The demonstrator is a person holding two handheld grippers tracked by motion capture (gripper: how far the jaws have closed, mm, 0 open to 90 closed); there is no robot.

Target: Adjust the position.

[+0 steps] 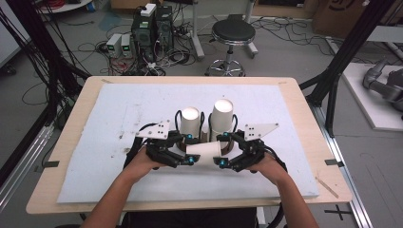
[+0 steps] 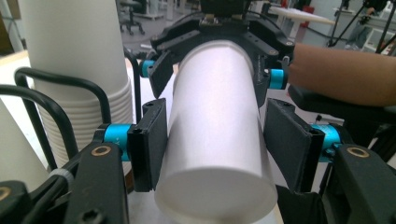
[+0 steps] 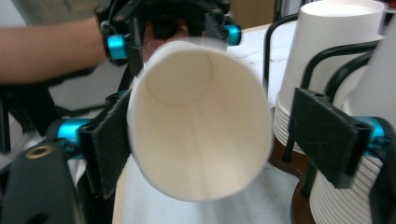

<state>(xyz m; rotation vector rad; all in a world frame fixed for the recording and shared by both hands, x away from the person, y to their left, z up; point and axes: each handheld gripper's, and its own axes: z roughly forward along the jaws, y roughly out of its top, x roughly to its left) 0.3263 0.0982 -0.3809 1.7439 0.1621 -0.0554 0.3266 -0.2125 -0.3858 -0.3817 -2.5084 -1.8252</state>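
Note:
A white paper cup (image 1: 203, 150) lies on its side between my two grippers, near the table's front. My left gripper (image 1: 190, 149) is shut on its closed bottom end (image 2: 215, 200), both pads (image 2: 148, 144) against the wall. The cup's open mouth (image 3: 201, 121) faces my right gripper (image 1: 221, 149), which is open: its left pad (image 3: 111, 140) touches the rim and its right pad (image 3: 322, 135) stands clear of it. Just behind stand two stacks of white cups (image 1: 190, 119) (image 1: 222, 114) in black wire holders.
A white foam mat (image 1: 119, 109) covers the wooden table (image 1: 304, 99). The cup stacks (image 3: 327, 51) sit close beside the jaws. On the floor beyond the table are a black stool (image 1: 233, 33), computer boxes (image 1: 152, 28) and loose cables.

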